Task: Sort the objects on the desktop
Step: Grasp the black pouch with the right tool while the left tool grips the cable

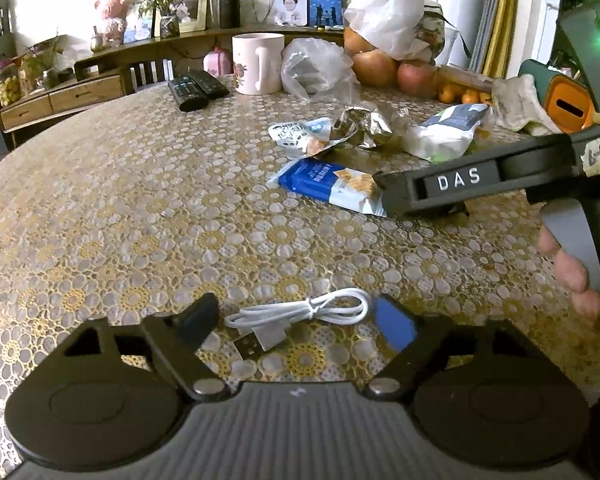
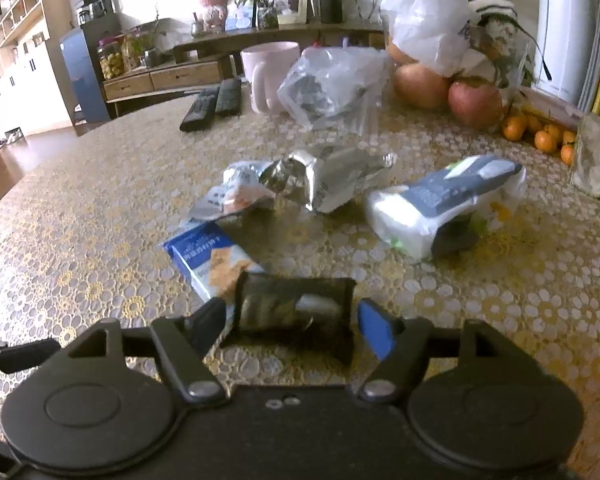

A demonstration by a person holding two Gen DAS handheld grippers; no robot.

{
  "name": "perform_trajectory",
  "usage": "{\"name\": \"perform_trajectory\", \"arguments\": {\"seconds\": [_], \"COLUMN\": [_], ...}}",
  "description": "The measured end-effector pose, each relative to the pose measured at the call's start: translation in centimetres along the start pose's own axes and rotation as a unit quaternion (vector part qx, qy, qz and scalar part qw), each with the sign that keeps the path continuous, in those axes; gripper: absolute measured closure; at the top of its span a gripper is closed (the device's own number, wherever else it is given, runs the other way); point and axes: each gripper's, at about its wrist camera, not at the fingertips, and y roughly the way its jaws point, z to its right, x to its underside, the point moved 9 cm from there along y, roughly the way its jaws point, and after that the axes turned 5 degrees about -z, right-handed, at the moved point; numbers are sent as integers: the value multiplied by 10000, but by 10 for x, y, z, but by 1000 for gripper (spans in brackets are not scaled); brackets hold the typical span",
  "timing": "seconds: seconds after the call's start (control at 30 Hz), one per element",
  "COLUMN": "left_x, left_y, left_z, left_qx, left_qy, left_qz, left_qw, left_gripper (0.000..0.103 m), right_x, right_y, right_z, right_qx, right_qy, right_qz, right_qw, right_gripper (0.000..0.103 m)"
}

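Observation:
My left gripper (image 1: 296, 320) is open just above the table, its fingers on either side of a coiled white USB cable (image 1: 300, 312). My right gripper (image 2: 292, 320) is open around a dark snack packet (image 2: 296, 308) that lies on the table between its fingers. A blue biscuit packet (image 1: 328, 184) (image 2: 212, 256) lies beyond, with a crumpled silver wrapper (image 1: 356, 128) (image 2: 300, 180) and a white and grey pouch (image 1: 448, 128) (image 2: 440, 208) farther back. The right gripper's body (image 1: 480, 184) shows at the right of the left wrist view.
A pink mug (image 1: 258, 62) (image 2: 270, 76), two remotes (image 1: 198, 88) (image 2: 216, 104), a clear plastic bag (image 2: 332, 88), apples (image 2: 476, 102), oranges (image 2: 540, 132) and a white bag (image 1: 388, 4) crowd the far side of the lace-covered table (image 1: 100, 220). A sideboard (image 2: 160, 76) stands behind.

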Motion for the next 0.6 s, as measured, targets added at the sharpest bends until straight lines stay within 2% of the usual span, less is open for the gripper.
{"name": "perform_trajectory", "arguments": {"seconds": [0.13, 0.17, 0.33, 0.6], "left_x": [0, 0, 0, 1], "left_y": [-1, -1, -1, -6], "left_z": [0, 0, 0, 3], "left_qx": [-37, -43, -34, 20], "left_qy": [7, 10, 4, -15], "left_qz": [7, 10, 4, -37], "left_qw": [10000, 10000, 10000, 10000], "left_gripper": [26, 26, 27, 27], "right_x": [1, 0, 1, 4], "right_y": [-1, -2, -6, -24], "right_z": [1, 1, 0, 4], "right_qx": [25, -3, -27, -35], "right_qy": [62, 75, 45, 130], "right_qz": [49, 48, 22, 110], "right_qw": [10000, 10000, 10000, 9998], "right_gripper": [34, 41, 48, 49]}}
